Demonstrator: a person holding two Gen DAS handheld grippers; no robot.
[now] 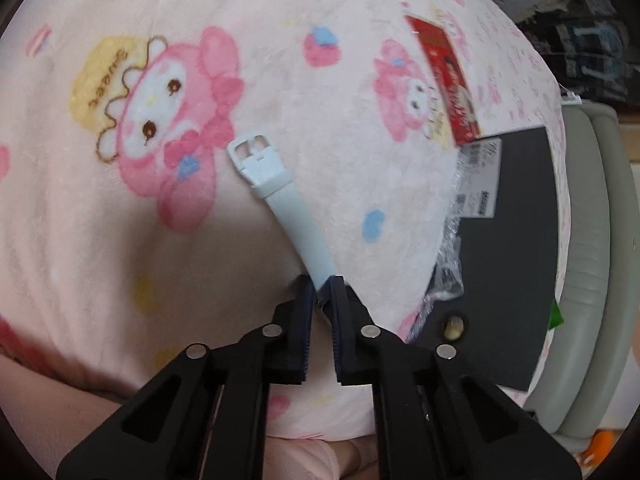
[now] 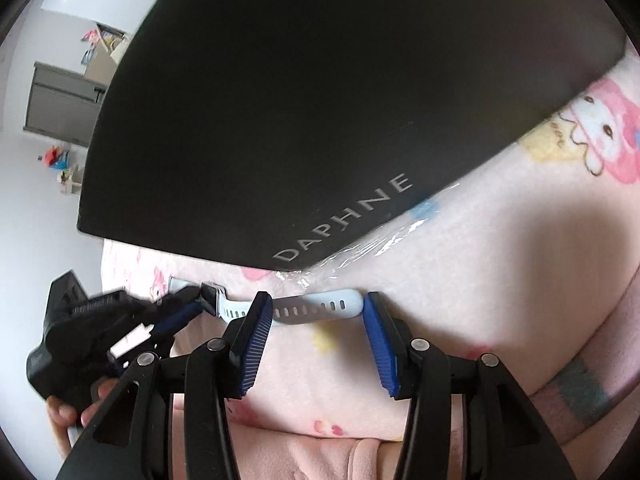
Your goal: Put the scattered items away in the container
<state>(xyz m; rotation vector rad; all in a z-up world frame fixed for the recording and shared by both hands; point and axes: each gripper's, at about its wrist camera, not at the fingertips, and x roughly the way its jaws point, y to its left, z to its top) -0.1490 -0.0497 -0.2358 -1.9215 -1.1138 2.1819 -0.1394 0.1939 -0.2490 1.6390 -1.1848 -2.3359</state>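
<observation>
My left gripper point(image 1: 322, 286) pinches the pale blue silicone watch point(image 1: 276, 196) at its case, buckle end pointing away across the pink cartoon-print blanket point(image 1: 320, 120). Only my right view shows its holed strap lying crosswise between my spread right gripper point(image 2: 318, 312), below the black "DAPHNE" box point(image 2: 320, 120).

The watch point(image 1: 276, 196) lies stretched out on the blanket point(image 1: 120, 220), its buckle end toward 11 o'clock in the left wrist view. The box point(image 1: 508, 248) sits on the same blanket at 3 o'clock of the watch, and a packet point(image 1: 444, 76) lies beyond the box at 1 o'clock. In the right wrist view the box point(image 2: 320, 100) stands behind the watch point(image 2: 316, 306) at 12 o'clock, and the left gripper point(image 2: 196, 304) meets the watch body at 9 o'clock.
</observation>
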